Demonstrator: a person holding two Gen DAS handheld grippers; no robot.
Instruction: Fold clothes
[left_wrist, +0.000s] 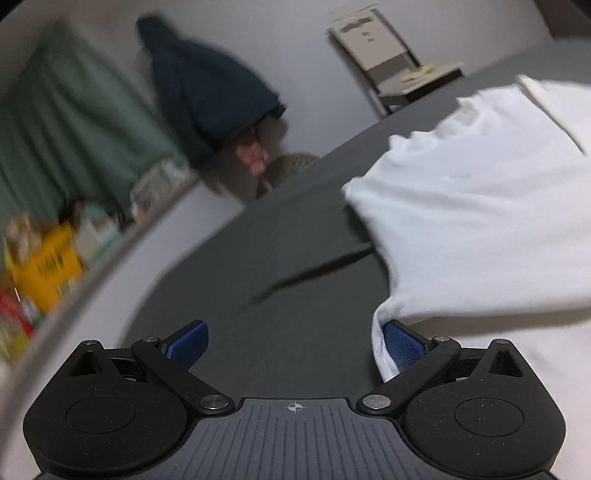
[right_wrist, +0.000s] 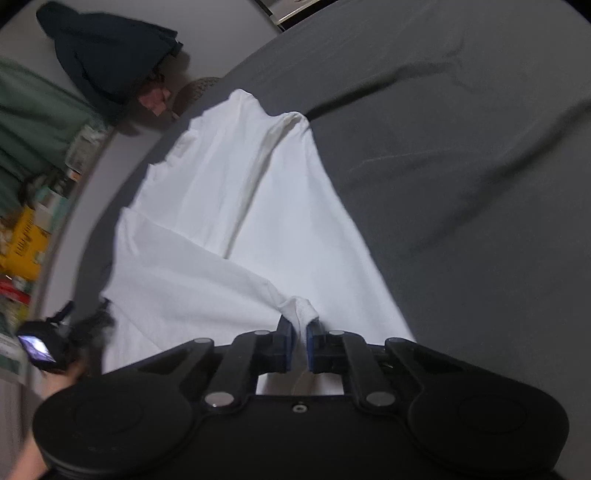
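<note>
our left gripper (left_wrist: 295, 347) has its jaws spread wide with nothing between them; only the right-hand pad (left_wrist: 402, 345) touches the edge of the white garment (left_wrist: 472, 206), which lies ahead and to the right of those jaws on the dark grey bed sheet (left_wrist: 288, 258). before we close, we judge that we should slide this gripper to the right so the hem sits well between both pads, not against one.

our right gripper (right_wrist: 298, 332) has its jaws pinched on a bunched corner of the white garment (right_wrist: 236, 221), and the cloth runs ahead and to the left of them, with a long crease down it. bare bed sheet (right_wrist: 461, 184) lies to the right of those jaws. we should keep that pinch firm and pull gently, so the cloth is taut and flat when the left jaws take hold; then both corners can be carried over together, level, and the fold lands square.
</note>
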